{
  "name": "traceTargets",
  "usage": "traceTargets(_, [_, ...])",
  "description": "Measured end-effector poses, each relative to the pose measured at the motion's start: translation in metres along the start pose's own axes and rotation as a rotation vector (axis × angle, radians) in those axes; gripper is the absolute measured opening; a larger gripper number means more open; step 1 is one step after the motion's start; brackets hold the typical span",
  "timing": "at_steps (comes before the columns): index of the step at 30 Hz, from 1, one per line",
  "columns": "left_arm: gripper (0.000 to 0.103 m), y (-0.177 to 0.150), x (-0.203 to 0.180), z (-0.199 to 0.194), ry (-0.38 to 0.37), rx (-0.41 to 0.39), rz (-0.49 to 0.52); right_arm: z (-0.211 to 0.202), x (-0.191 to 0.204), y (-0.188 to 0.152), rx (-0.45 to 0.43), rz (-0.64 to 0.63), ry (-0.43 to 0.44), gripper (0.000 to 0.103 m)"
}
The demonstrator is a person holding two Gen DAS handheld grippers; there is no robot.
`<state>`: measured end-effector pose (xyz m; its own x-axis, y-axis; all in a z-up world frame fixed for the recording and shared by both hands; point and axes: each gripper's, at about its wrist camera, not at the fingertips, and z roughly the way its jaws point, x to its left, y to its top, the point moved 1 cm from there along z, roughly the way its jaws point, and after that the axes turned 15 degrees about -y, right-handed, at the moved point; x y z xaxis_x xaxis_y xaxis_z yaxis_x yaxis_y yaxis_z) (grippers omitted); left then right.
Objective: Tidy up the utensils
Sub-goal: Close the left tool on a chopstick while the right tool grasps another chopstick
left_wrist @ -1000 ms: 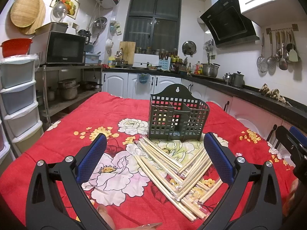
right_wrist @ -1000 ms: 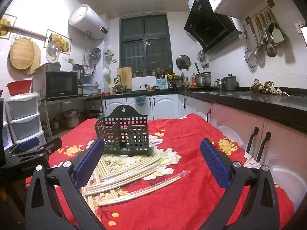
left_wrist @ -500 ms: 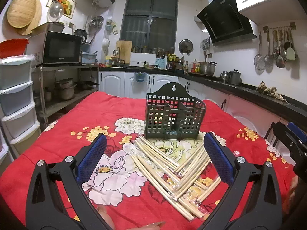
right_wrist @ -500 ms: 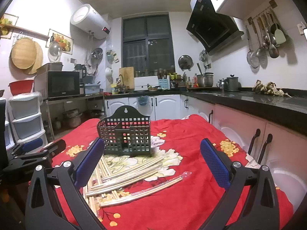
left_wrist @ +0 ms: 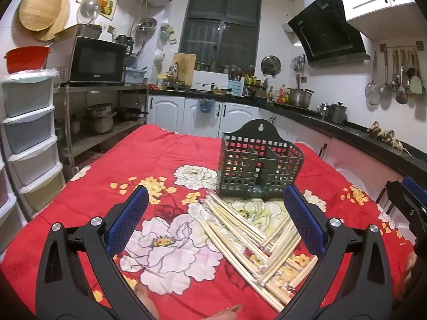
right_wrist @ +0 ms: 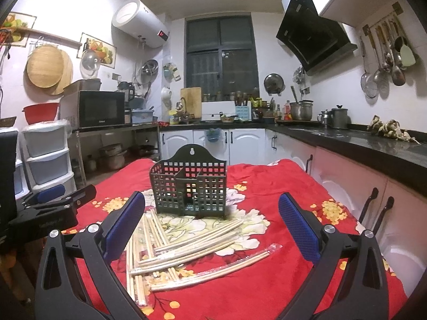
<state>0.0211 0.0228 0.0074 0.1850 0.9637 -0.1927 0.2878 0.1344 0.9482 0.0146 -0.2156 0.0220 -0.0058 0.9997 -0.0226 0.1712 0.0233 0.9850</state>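
Observation:
A dark green slotted utensil holder (left_wrist: pixel 260 164) (right_wrist: pixel 190 186) stands upright on the red flowered tablecloth (left_wrist: pixel 160 160) (right_wrist: pixel 280 186). In front of it lie several plastic-wrapped pairs of wooden chopsticks (left_wrist: pixel 256 237) (right_wrist: pixel 186 248) in a crossed heap. One wrapped pair (right_wrist: pixel 221 269) lies apart at the near right. My left gripper (left_wrist: pixel 216 213) hovers open above the heap with nothing between its blue pads. My right gripper (right_wrist: pixel 212 214) is open too, short of the chopsticks, and empty. The left gripper (right_wrist: pixel 53 208) also shows at the left edge of the right wrist view.
A steel shelf with a microwave (left_wrist: pixel 88 60) and stacked plastic drawers (left_wrist: pixel 26 133) stands left of the table. Black counters with white cabinets (right_wrist: pixel 360 165) run along the back and right. Bare cloth (left_wrist: pixel 93 186) lies left of the chopsticks.
Both grippers have lifted and edged a little towards the holder, which now looks slightly larger. The chopsticks and holder have not moved. Both grippers stay open.

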Motion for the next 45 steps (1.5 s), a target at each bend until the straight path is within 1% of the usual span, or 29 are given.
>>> traceTargets(7, [0.093, 0.012, 0.009, 0.002, 0.014, 0.002, -0.007, 0.014, 0.007, 0.014, 0.017, -0.011, 0.036, 0.097])
traceTargets(10, [0.093, 0.023, 0.011, 0.004, 0.024, -0.001, 0.004, 0.022, 0.009, 0.022, 0.027, -0.019, 0.049, 0.097])
traceTargets(14, [0.094, 0.037, 0.014, 0.013, 0.007, 0.013, 0.003, 0.038, 0.011, 0.03, 0.055, -0.031, 0.059, 0.097])
traceTargets(16, [0.094, 0.044, 0.017, 0.021, -0.004, 0.037, 0.002, 0.049, 0.011, 0.035, 0.086, -0.032, 0.071, 0.097])
traceTargets(20, [0.093, 0.054, 0.025, 0.042, -0.035, 0.106, -0.028, 0.083, 0.006, 0.043, 0.201, -0.05, 0.066, 0.097])
traceTargets(23, [0.094, 0.058, 0.026, 0.056, -0.041, 0.138, -0.011, 0.111, -0.002, 0.042, 0.291, -0.047, 0.043, 0.097])
traceTargets(25, [0.093, 0.059, 0.026, 0.065, -0.037, 0.157, -0.003, 0.128, -0.007, 0.038, 0.334, -0.053, 0.02, 0.097])
traceTargets(26, [0.093, 0.058, 0.027, 0.069, -0.044, 0.164, 0.0, 0.135, -0.01, 0.036, 0.348, -0.054, 0.006, 0.097])
traceTargets(27, [0.094, 0.058, 0.027, 0.075, -0.061, 0.181, 0.007, 0.143, -0.012, 0.032, 0.36, -0.054, -0.006, 0.097])
traceTargets(29, [0.094, 0.055, 0.029, 0.086, -0.071, 0.217, 0.001, 0.157, -0.017, 0.026, 0.385, -0.061, -0.033, 0.097])
traceTargets(33, [0.093, 0.047, 0.042, 0.11, -0.054, 0.308, -0.037, 0.178, -0.028, 0.018, 0.429, -0.057, -0.06, 0.097])
traceTargets(38, [0.093, 0.033, 0.06, 0.126, -0.035, 0.364, -0.03, 0.195, -0.043, 0.013, 0.487, -0.036, -0.055, 0.097])
traceTargets(40, [0.093, 0.025, 0.068, 0.133, -0.049, 0.403, -0.068, 0.201, -0.047, 0.009, 0.511, -0.034, -0.052, 0.093])
traceTargets(42, [0.092, 0.016, 0.075, 0.14, -0.062, 0.437, -0.103, 0.205, -0.049, 0.004, 0.537, -0.041, -0.052, 0.081])
traceTargets(43, [0.088, 0.011, 0.078, 0.142, -0.062, 0.45, -0.107, 0.206, -0.05, 0.001, 0.552, -0.042, -0.048, 0.079])
traceTargets(44, [0.085, 0.009, 0.078, 0.143, -0.063, 0.455, -0.108, 0.208, -0.052, -0.003, 0.565, -0.042, -0.04, 0.075])
traceTargets(45, [0.077, 0.004, 0.081, 0.145, -0.072, 0.469, -0.12, 0.208, -0.052, -0.006, 0.577, -0.043, -0.028, 0.071])
